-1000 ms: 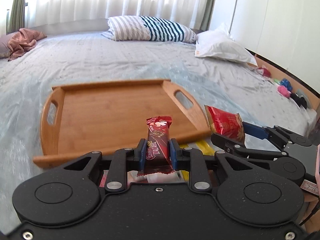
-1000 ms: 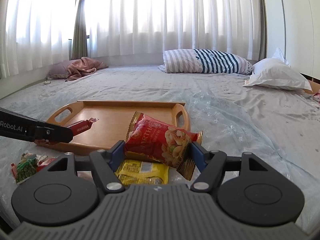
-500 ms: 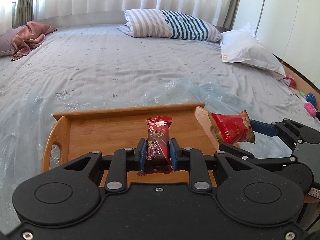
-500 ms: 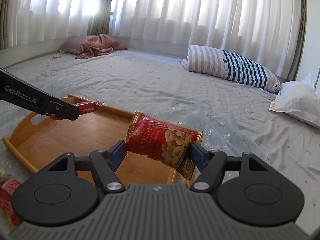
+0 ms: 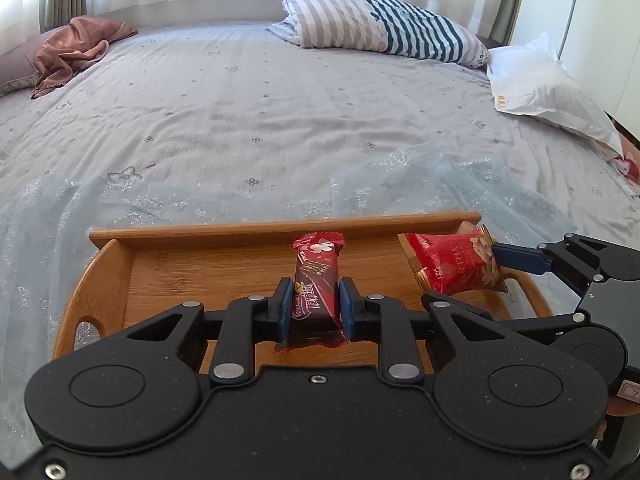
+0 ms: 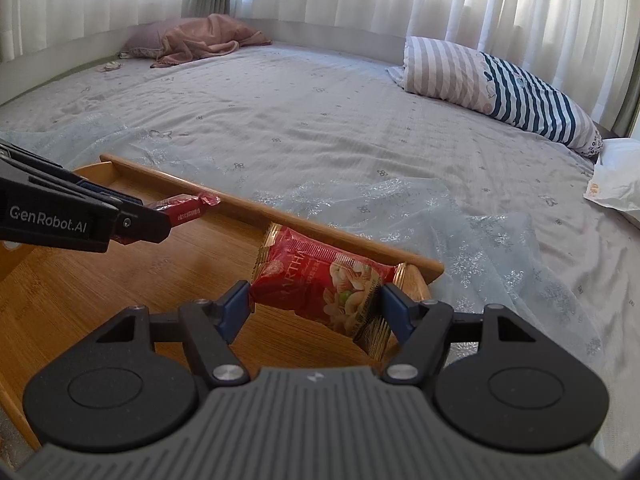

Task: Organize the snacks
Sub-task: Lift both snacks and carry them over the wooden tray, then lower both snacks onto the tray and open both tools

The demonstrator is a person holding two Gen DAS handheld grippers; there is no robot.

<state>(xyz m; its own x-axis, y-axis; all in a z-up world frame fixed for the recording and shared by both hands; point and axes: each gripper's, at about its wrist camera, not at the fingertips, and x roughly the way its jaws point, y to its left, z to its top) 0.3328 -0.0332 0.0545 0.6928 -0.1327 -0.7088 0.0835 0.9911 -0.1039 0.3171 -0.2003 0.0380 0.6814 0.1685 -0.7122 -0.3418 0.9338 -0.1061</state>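
Note:
A wooden tray [image 5: 168, 280] [image 6: 100, 280] with cut-out handles lies on the bed. My left gripper [image 5: 313, 298] is shut on a dark red chocolate bar [image 5: 316, 280], held above the tray's middle; the right wrist view shows the same bar [image 6: 184, 210] sticking out of the left gripper [image 6: 132, 220]. My right gripper [image 6: 316, 306] is shut on a red nut packet [image 6: 320, 280], tilted over the tray's right end near its far rim. In the left wrist view this packet [image 5: 452, 264] hangs to the right of the bar.
The grey bedsheet [image 5: 280, 120] spreads beyond the tray, with a sheer sparkly cloth [image 6: 460, 240] under and around it. A striped pillow [image 5: 380, 32], a white pillow [image 5: 548, 88] and a pink blanket [image 5: 76, 48] lie at the far side.
Both grippers have moved forward over the tray, each still holding its snack. The loose snacks in front of the tray have dropped out of view.

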